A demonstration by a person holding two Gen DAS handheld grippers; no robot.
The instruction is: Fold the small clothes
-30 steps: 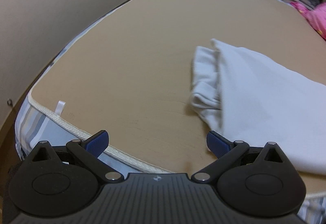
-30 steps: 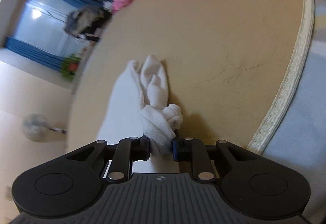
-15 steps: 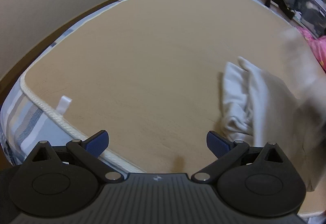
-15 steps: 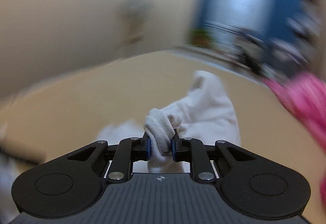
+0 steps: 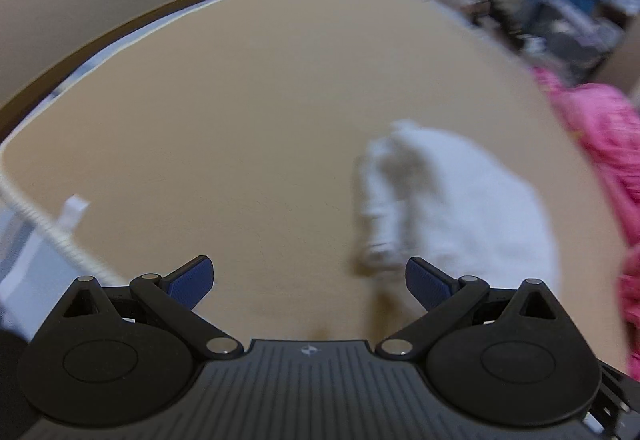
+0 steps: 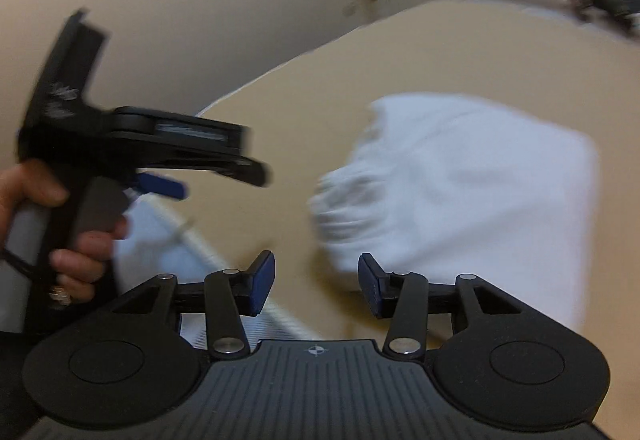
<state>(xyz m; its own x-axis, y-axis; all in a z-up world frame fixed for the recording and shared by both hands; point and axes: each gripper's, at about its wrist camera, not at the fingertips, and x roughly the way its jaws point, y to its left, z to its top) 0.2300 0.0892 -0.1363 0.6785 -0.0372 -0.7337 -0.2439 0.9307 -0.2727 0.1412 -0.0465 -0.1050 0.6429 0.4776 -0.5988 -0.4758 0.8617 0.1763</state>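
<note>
Now | left gripper (image 5: 308, 276): fingers spread wide, empty | right gripper (image 6: 316, 282): fingers apart, empty | white cloth (image 6: 460, 180): blurred, lying centre-right of frame on tan mat (image 5: 240, 112) | pink fabric (image 5: 600, 128): right edge

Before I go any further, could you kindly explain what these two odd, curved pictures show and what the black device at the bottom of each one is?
Each picture comes from a fisheye camera mounted on a hand-held gripper, looking forward along its two blue-padded fingers. The left wrist view shows the left gripper, wide open and empty. The right wrist view shows the right gripper, also open and holding nothing. There you also see the person's left hand gripping the other tool's handle. On the tan mat lies a white, partly folded garment, blurred by motion, not held by either gripper. A pink cloth sits at the mat's right edge.
</note>
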